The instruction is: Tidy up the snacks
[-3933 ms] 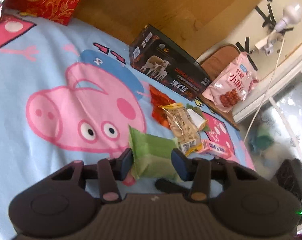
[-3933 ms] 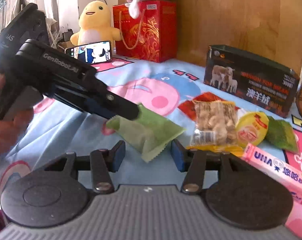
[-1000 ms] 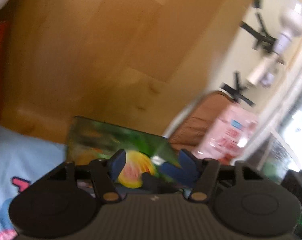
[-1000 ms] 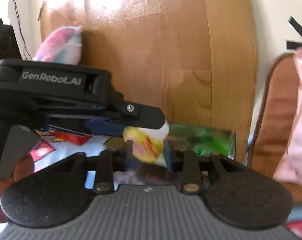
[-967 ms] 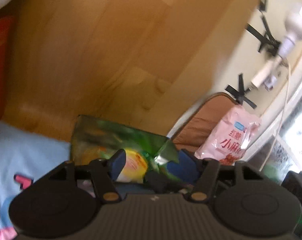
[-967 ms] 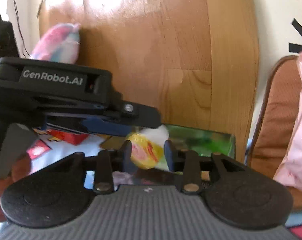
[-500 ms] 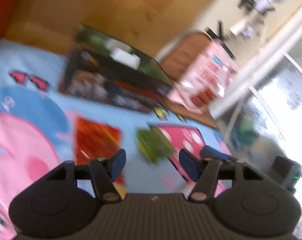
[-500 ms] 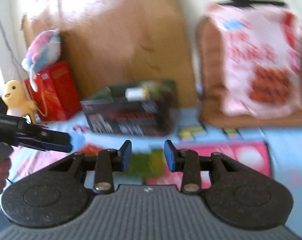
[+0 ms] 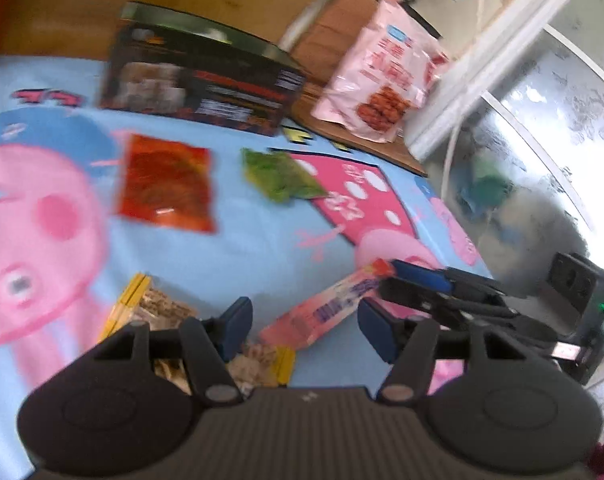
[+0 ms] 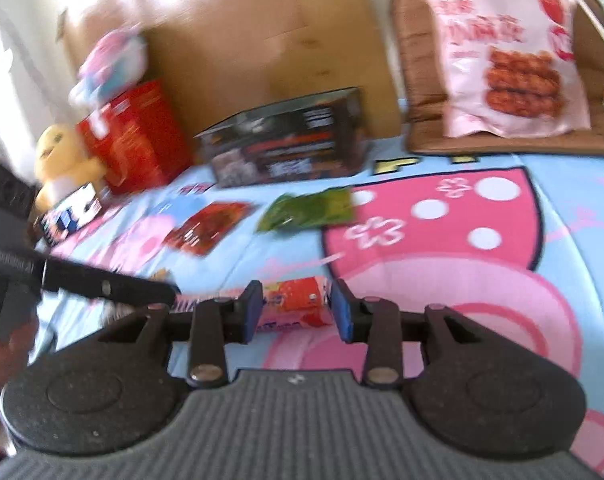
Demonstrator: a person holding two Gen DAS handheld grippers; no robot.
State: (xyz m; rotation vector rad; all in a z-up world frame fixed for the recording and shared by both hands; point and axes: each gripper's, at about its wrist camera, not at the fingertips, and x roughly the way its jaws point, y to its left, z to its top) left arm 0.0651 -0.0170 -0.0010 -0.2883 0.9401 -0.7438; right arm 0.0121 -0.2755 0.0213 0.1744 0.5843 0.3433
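A long pink candy box (image 9: pixel 322 312) lies on the cartoon bedspread (image 9: pixel 238 248). My left gripper (image 9: pixel 306 330) is open above its near end, and a clear nut packet (image 9: pixel 162 318) lies under the left finger. My right gripper (image 10: pixel 298 312) straddles the box's red end (image 10: pixel 296 304); its jaws are opening and the pads do not visibly press. A red packet (image 9: pixel 166 184) and a green packet (image 9: pixel 282 176) lie farther off. The open black box (image 9: pixel 206 76) stands by the headboard.
A big pink snack bag (image 10: pixel 510 48) leans on a brown cushion (image 10: pixel 418 60) at the back right. At the back left are a red gift bag (image 10: pixel 138 136), a yellow plush (image 10: pixel 62 156) and a phone (image 10: pixel 70 212). The bed's edge drops off at the right (image 9: pixel 454 216).
A second ago both grippers were up at the black box with a yellow round snack between their fingers. Now both are empty and have swung down to the pink candy box.
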